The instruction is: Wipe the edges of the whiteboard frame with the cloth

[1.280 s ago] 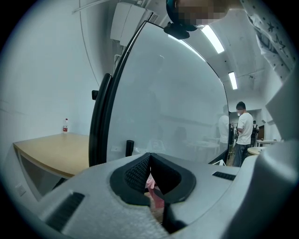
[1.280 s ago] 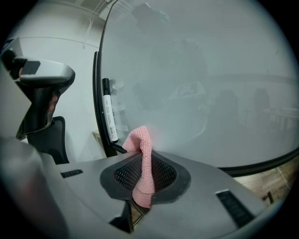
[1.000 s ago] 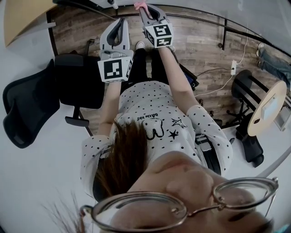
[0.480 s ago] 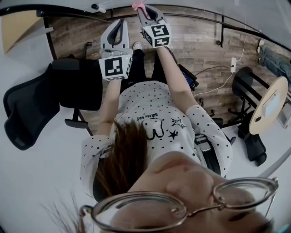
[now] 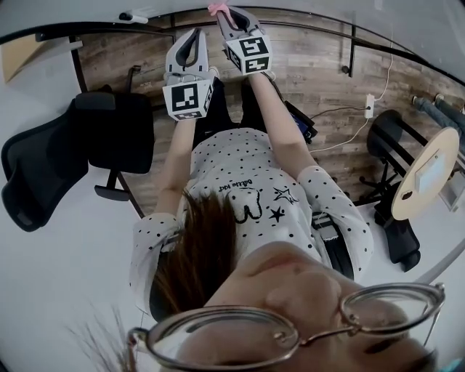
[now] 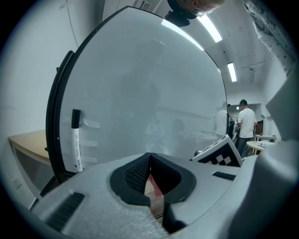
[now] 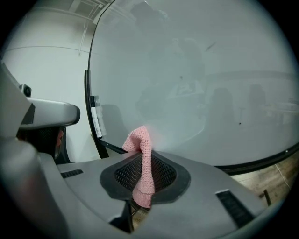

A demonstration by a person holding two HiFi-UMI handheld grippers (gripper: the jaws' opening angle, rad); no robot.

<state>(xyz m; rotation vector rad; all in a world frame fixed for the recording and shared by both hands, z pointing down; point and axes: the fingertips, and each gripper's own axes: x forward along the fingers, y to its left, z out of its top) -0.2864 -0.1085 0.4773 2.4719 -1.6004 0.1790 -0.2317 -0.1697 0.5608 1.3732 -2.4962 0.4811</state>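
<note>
The whiteboard [image 7: 196, 84] fills both gripper views, its glossy face ringed by a black frame [image 7: 87, 95]. My right gripper [image 7: 140, 161] is shut on a pink cloth [image 7: 144, 172]. The cloth's upper fold [image 7: 138, 136] reaches the board just above the bottom frame rail. In the head view the right gripper [image 5: 231, 16] is at the top edge, with the cloth [image 5: 218, 9] against the frame [image 5: 305, 27]. My left gripper [image 6: 149, 161] is shut with nothing in it and points at the board. In the head view it [image 5: 190, 42] is beside the right one.
A marker pen [image 6: 75, 140] hangs on the board close to the left frame edge [image 6: 53, 116]. A black office chair [image 5: 43, 167] stands at the left, a round table [image 5: 425, 174] at the right, and a cable with a power strip [image 5: 370, 105] lies on the wooden floor. A person [image 6: 244, 123] stands far off.
Both grippers have risen slightly toward the top of the head view. The cloth stays pinched in the right gripper and the left stays shut.
</note>
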